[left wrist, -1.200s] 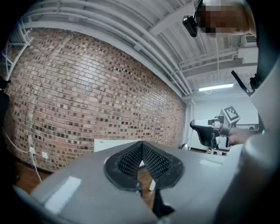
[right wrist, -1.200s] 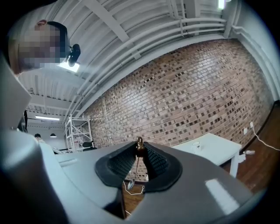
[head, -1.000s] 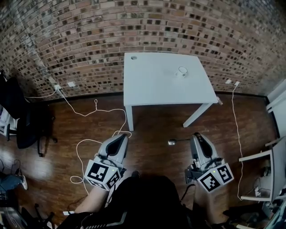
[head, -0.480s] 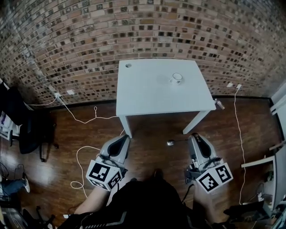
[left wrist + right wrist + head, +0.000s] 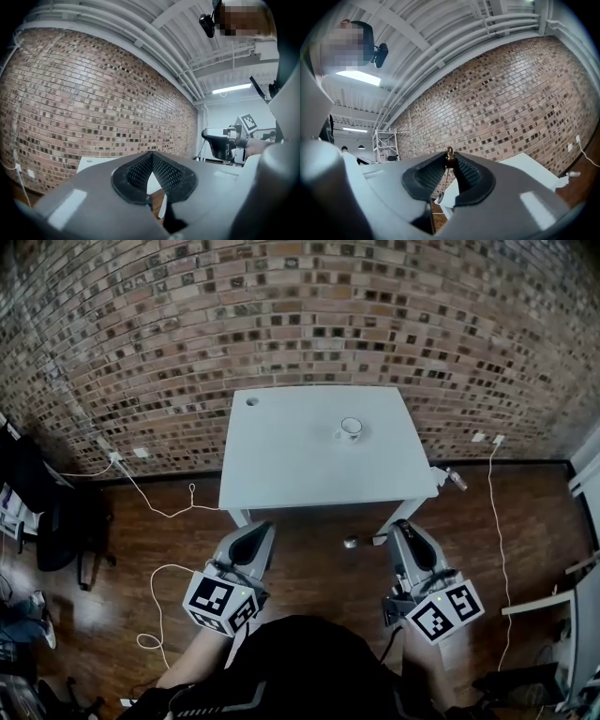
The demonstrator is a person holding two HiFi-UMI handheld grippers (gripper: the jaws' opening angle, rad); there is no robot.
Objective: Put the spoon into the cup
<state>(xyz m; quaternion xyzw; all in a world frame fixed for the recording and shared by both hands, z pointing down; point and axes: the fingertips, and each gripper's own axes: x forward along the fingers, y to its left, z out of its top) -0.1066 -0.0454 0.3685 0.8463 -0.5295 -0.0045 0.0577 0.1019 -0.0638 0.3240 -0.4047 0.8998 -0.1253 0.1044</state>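
having been brought nearer the table (image 5: 291, 465), the spoon (image 5: 352, 542) is pinched in the right gripper (image 5: 401, 531) just short of that table's edge; the cup (image 5: 351, 428) stands on it; the left gripper (image 5: 255, 532) is pressed together, empty.

**Inspector:** Was any lettering, number, brand or sign legible?

**Assessor:** None was. The only markings were black-and-white square code patterns, which carried no letters or digits. They stood on the left cube (image 5: 218, 604) of the left tool (image 5: 253, 529) and on the right cube (image 5: 442, 611) of the right tool (image 5: 401, 526).

**Inspector:** And on the worktop (image 5: 291, 460)?

**Assessor:** Nothing could be read there.
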